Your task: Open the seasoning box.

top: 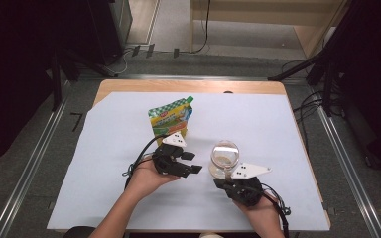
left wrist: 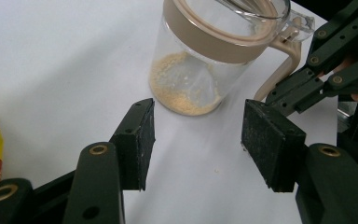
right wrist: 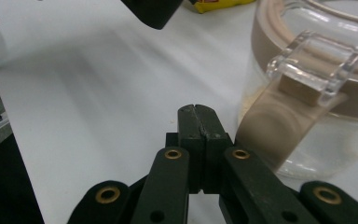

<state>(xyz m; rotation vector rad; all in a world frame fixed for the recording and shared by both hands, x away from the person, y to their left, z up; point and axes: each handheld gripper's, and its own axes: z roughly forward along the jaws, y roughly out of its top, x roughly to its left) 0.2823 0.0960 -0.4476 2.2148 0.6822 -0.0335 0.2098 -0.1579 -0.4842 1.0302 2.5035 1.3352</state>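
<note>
Showing crumbs (left wrist: 185, 88) inside jar (left wrist: 214, 51) — left gripper view

Clear jug (top: 224, 159) with tan lid band and tan handle; pale yellow-beige grains inside. Pouch (top: 171, 120): yellow body, green-and-white checked top, green cap, red patch on the front. Left tongs (top: 190, 162) black, brass-coloured pivot pins, white three-cornered plate on top. Right tongs (top: 220, 182) black too, same brass pins, same white plate. Pale blue-white sheet over a light wood bench (top: 129, 85). Grey floor, dark surroundings.
</note>
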